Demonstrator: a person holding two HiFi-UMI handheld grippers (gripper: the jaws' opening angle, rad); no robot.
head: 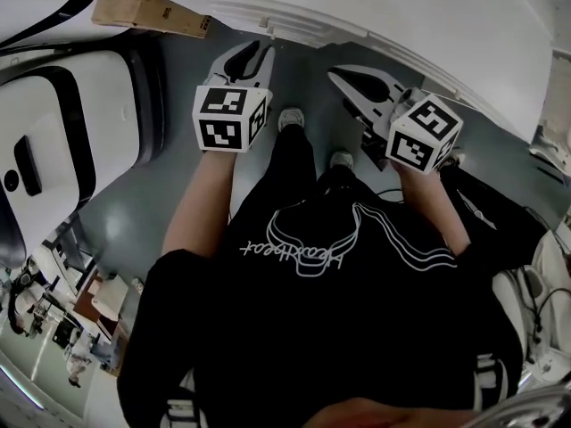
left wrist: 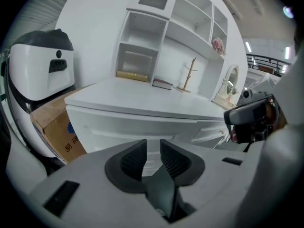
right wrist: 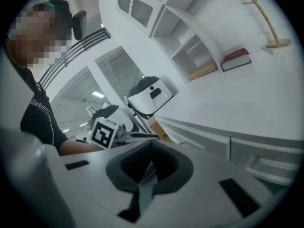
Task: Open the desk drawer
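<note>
Beyond left gripper (left wrist: 153,146) — drawer front (left wrist: 109,125), head view — desk top (head: 357,16)

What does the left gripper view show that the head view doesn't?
Only the left gripper view: the shelf unit on the desk, a book, a branching wooden stand, a standing mirror, and the drawer fronts under the desktop.
Only the head view: the person's black shirt, shoes on the grey floor, and the two marker cubes.
Both: the desk, the cardboard box beside it, the white-and-black machine, and the left claw, its jaws apart with nothing between them.
</note>
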